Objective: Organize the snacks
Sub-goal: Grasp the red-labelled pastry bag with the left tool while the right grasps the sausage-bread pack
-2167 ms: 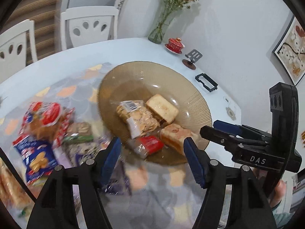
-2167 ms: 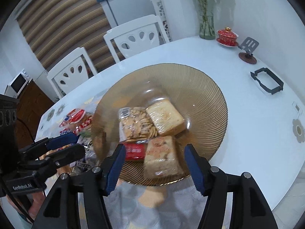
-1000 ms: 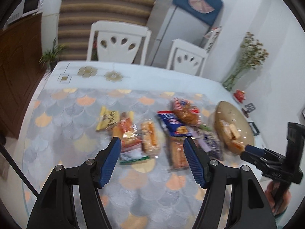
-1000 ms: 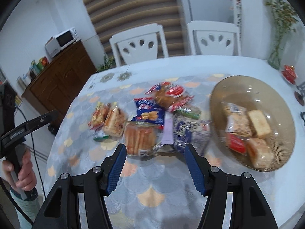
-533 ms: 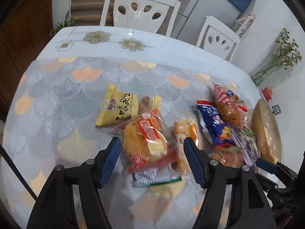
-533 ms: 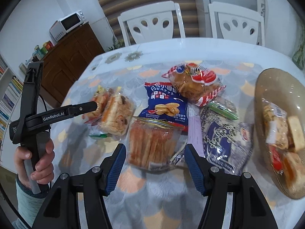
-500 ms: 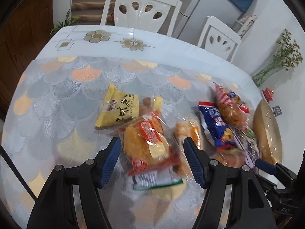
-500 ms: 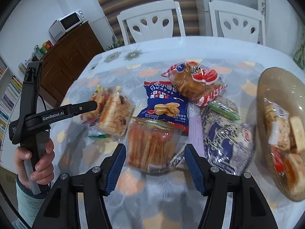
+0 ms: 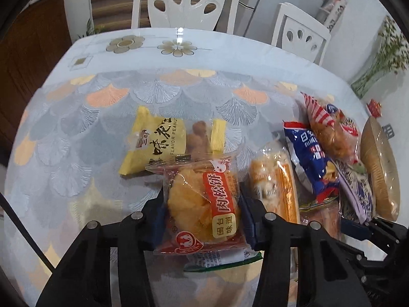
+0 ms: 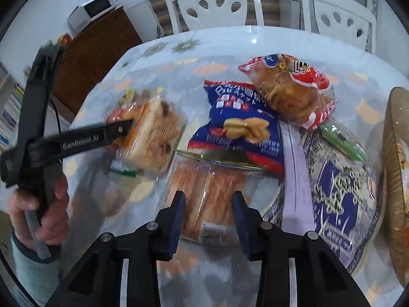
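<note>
Left wrist view shows the left gripper (image 9: pixel 202 217) with its blue pads pressed against both sides of a clear-wrapped pastry pack (image 9: pixel 202 204) with a red label, so it looks clamped on that pack, which lies over a green-edged packet and the corner of a yellow peanut bag (image 9: pixel 156 145). In the right wrist view the right gripper (image 10: pixel 208 217) straddles a clear pack of striped biscuits (image 10: pixel 207 194), its pads just beside the wrapper; whether they are pressing yet I cannot tell. The brown glass plate (image 9: pixel 383 179) waits at the far right, already holding a few snacks. The pastry is soft and its wrapper slick, so a hard squeeze could crush it, while a light one could let it slide out on the lift. The peanut bag underneath may drag along with it
</note>
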Demonstrator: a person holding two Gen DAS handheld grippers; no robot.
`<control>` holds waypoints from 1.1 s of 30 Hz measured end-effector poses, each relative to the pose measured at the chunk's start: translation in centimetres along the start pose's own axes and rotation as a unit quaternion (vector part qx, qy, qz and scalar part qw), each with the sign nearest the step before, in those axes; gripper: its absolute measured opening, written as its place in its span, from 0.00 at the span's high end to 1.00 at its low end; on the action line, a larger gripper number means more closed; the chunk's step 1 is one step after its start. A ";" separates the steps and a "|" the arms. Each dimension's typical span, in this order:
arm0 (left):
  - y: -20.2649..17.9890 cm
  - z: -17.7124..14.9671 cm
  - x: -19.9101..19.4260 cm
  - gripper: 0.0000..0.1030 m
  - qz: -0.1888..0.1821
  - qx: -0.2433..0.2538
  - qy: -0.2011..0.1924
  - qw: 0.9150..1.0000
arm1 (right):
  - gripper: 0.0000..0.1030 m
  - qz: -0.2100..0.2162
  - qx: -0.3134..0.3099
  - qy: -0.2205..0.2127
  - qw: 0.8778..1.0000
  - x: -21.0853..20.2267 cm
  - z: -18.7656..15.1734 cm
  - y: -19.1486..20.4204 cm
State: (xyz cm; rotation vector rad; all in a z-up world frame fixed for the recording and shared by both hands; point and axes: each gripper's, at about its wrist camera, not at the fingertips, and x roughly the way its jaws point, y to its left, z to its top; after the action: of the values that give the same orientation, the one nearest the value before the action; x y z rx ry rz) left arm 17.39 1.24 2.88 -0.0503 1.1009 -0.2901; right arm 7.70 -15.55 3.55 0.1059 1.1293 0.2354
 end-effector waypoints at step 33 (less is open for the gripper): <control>-2.6 -10.5 -7.3 0.56 -0.057 0.058 0.001 0.997 | 0.24 0.018 -0.105 0.020 0.994 -3.5 -4.6 3.5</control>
State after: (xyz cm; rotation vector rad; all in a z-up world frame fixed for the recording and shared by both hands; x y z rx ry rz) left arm 4.53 1.73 4.98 -0.0103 1.0834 -0.4567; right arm 1.67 -13.16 5.42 -0.0653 1.1357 0.3885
